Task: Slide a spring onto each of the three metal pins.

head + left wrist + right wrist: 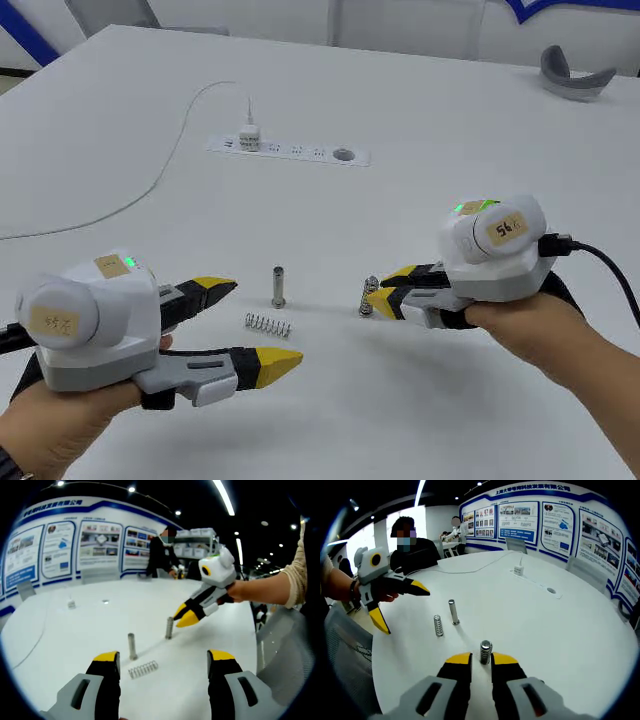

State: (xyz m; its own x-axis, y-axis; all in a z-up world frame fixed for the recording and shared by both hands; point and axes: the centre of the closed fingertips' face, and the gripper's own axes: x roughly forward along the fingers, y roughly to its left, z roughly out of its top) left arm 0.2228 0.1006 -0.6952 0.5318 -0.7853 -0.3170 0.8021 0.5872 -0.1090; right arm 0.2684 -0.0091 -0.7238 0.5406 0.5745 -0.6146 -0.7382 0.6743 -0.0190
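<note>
A bare metal pin (278, 286) (132, 646) (453, 612) stands upright on the white table. A loose spring (268, 324) (143, 669) (438, 625) lies flat just in front of it. A second pin (368, 297) (169, 628) (485, 651) stands to the right with a spring around it. My left gripper (264, 321) (163, 662) is open, low over the table, and the loose spring lies ahead between its jaws. My right gripper (378, 287) (481, 661) has its jaws a narrow gap apart. Its tips stop just short of the sprung pin and hold nothing.
A white power strip (290, 151) with a plugged-in charger (249, 135) and a trailing cable lies at the back of the table. A grey curved object (577, 78) sits at the far right corner. People stand beyond the table (412, 550).
</note>
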